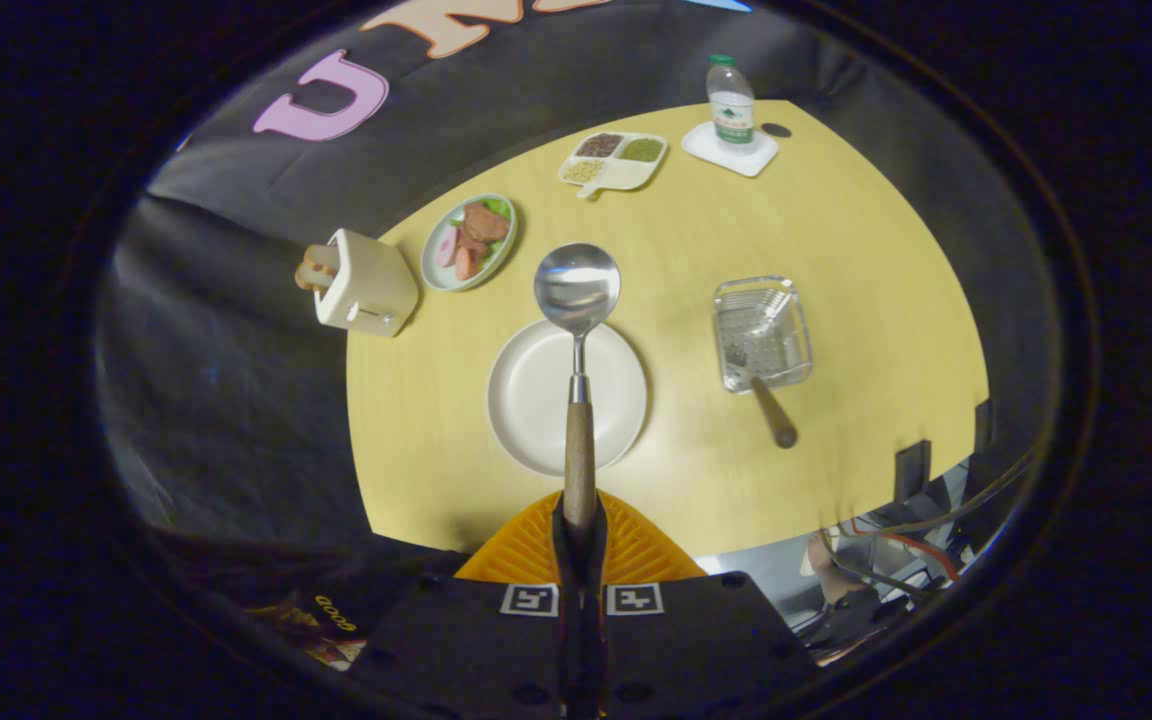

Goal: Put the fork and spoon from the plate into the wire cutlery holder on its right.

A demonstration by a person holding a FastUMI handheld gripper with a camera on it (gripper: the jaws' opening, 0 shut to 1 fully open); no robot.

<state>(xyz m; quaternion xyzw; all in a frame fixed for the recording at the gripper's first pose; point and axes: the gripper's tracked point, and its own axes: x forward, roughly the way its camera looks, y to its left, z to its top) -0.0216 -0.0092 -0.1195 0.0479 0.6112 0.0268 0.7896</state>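
Note:
My gripper is shut on the wooden handle of the spoon, which sticks out straight ahead of the fingers, bowl forward, high above the table. Far below it lies the white plate, bare. To the plate's right stands the wire cutlery holder. The fork stands in the holder, its wooden handle leaning out over the near rim toward me.
The round yellow table carries a white toaster with bread at the far left, a plate of food, a divided dish of grains and a water bottle on a white coaster. Cables and equipment lie beyond the table's right edge.

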